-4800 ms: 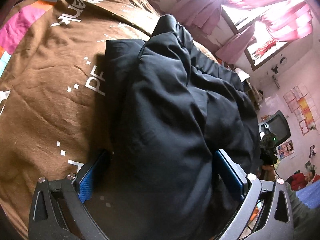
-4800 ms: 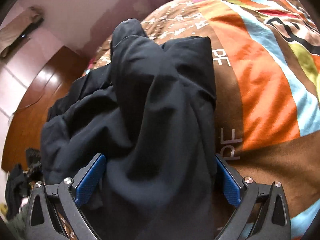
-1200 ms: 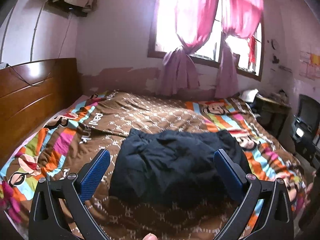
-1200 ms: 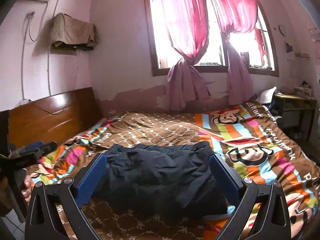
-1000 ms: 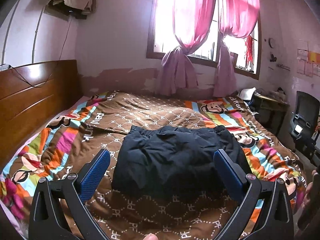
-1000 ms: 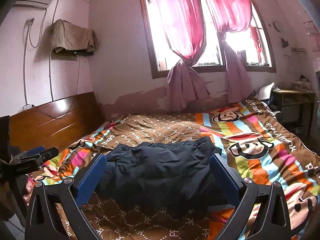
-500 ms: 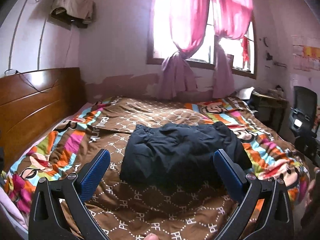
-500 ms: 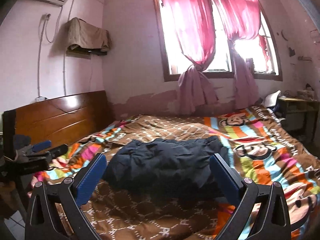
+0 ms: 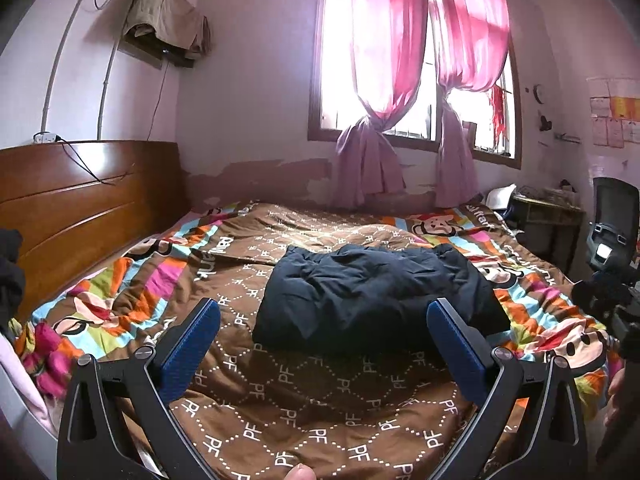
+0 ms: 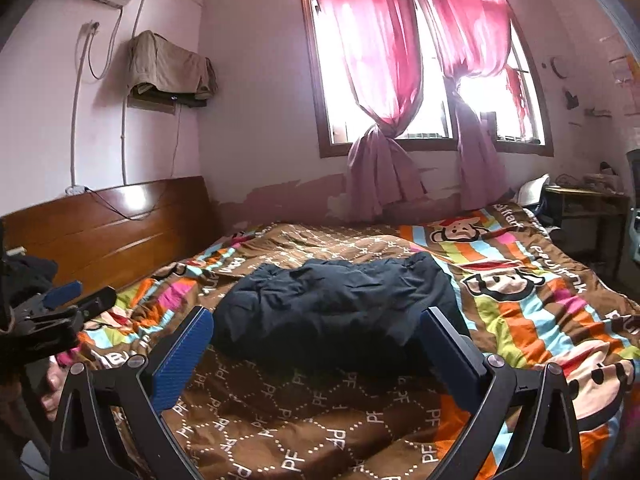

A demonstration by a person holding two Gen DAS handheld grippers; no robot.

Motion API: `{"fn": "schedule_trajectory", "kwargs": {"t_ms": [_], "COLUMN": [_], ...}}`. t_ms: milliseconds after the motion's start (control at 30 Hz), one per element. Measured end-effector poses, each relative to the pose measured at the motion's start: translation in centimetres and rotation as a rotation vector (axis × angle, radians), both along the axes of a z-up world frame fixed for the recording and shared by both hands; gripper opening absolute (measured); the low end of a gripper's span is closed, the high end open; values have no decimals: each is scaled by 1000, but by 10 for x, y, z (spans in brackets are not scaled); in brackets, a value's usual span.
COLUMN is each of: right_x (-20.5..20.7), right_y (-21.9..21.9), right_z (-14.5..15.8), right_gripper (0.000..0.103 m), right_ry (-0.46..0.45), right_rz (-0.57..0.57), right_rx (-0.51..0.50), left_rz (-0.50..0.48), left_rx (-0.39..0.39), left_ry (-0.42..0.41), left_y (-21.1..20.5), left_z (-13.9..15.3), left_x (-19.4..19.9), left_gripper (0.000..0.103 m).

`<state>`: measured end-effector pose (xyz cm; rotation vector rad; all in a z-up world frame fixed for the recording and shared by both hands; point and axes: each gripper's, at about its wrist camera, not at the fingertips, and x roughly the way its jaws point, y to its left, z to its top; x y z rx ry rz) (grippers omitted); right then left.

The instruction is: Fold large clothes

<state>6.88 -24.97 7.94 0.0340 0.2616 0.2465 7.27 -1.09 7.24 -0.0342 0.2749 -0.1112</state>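
Observation:
A dark navy garment (image 9: 372,292) lies folded in a puffy, rumpled rectangle in the middle of the bed; it also shows in the right wrist view (image 10: 340,304). My left gripper (image 9: 324,320) is open and empty, held back from the bed's near edge, well short of the garment. My right gripper (image 10: 316,328) is open and empty too, at a similar distance. The left gripper also appears at the left edge of the right wrist view (image 10: 60,304).
The bed carries a brown and striped cartoon quilt (image 9: 304,392). A wooden headboard (image 9: 80,196) stands at the left. A window with pink curtains (image 9: 400,60) is behind the bed. A desk (image 9: 548,216) and black chair (image 9: 612,216) stand at the right.
Both grippers let go of the garment and pulled far back from the bed. Over the last second they kept drifting back and a little left; the garment lies still.

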Motion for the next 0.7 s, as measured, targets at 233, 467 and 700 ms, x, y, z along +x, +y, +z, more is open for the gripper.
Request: {"fn": "schedule_trajectory", "kwargs": {"t_ms": [233, 467, 700], "right_x": [-2, -4, 0], "right_y": [2, 1, 1], "right_z": [-24, -41, -51], "right_gripper": [103, 103, 103], "right_ry": [32, 51, 83], "right_rz": [-31, -71, -78], "right_rx": [-26, -17, -14], "left_rz": [16, 38, 44], "left_rx": [-22, -32, -6], "left_ry": [34, 72, 86], "left_y": [-1, 0, -1], "left_z": [-26, -49, -59], "left_x": [0, 4, 3], "left_gripper": [101, 101, 101]}}
